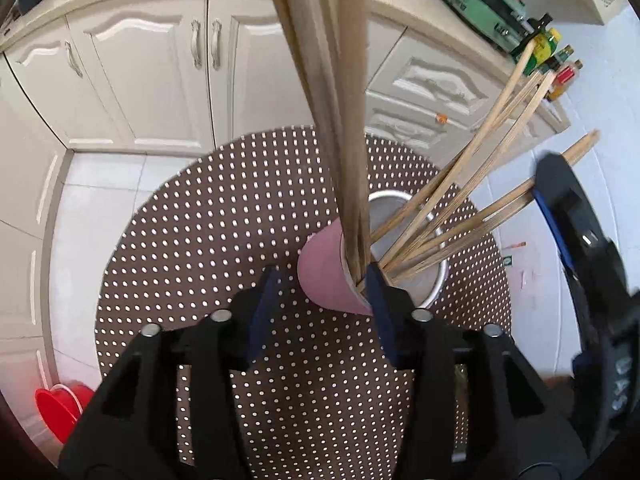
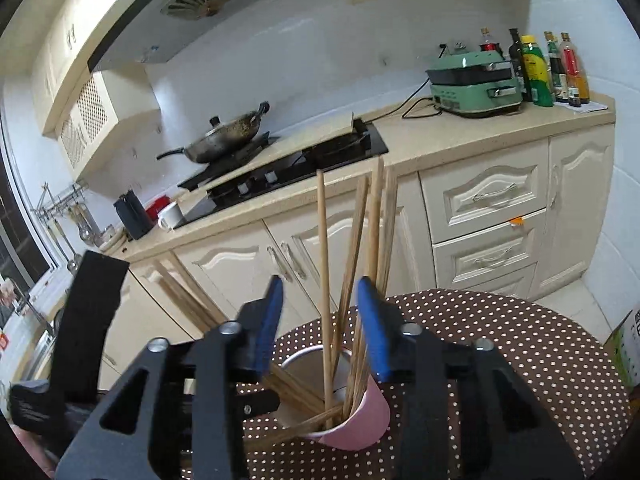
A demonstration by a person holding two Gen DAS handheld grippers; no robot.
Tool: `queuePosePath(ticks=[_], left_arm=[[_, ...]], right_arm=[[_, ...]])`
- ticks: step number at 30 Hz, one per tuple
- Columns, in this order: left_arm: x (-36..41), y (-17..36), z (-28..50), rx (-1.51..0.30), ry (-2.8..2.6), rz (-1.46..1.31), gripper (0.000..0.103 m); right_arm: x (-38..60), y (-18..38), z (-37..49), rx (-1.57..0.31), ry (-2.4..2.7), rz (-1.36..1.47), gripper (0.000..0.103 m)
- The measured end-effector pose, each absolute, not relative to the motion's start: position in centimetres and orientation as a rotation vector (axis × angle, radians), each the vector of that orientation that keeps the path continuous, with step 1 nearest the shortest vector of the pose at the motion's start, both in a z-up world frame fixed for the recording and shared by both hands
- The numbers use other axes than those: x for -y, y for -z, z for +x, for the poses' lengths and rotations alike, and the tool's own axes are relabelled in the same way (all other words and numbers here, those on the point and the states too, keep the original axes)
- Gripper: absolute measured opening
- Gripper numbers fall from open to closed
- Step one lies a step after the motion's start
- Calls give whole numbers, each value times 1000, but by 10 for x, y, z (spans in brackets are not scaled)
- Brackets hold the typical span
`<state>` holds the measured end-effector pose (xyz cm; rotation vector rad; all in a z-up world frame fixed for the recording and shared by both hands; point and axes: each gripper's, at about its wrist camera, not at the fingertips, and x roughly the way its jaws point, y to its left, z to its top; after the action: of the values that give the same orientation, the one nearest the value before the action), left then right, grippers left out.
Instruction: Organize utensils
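One pink cup [image 2: 360, 420], chopsticks [image 2: 352, 280] fanned inside, near round table's edge [image 2: 560, 320]; left gripper [image 1: 320, 304] and right gripper [image 2: 320, 320] both part-open, gripping nothing.

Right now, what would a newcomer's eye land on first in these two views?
First, the wooden chopsticks fanning out of a pink cup on the brown polka-dot table. The right gripper stands open around them, and the left gripper is open beside the cup. Behind, a blackened wok sits on the stove.
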<state>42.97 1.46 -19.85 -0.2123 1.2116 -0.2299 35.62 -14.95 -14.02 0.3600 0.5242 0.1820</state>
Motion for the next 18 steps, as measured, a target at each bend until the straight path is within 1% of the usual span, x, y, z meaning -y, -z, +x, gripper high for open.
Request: queuePosePath(ticks=[4, 11, 15, 18], left_arm=[[-15, 178, 421, -1160, 211, -169, 52], [-12, 132, 381, -1053, 178, -88, 54], [-6, 101, 345, -975, 154, -29, 54], [-4, 82, 319, -939, 145, -28, 57]], right_arm=[[156, 119, 337, -507, -172, 352, 42], [169, 88, 301, -518, -188, 299, 46], [176, 71, 278, -540, -194, 271, 54], [182, 55, 256, -549, -226, 264, 56]])
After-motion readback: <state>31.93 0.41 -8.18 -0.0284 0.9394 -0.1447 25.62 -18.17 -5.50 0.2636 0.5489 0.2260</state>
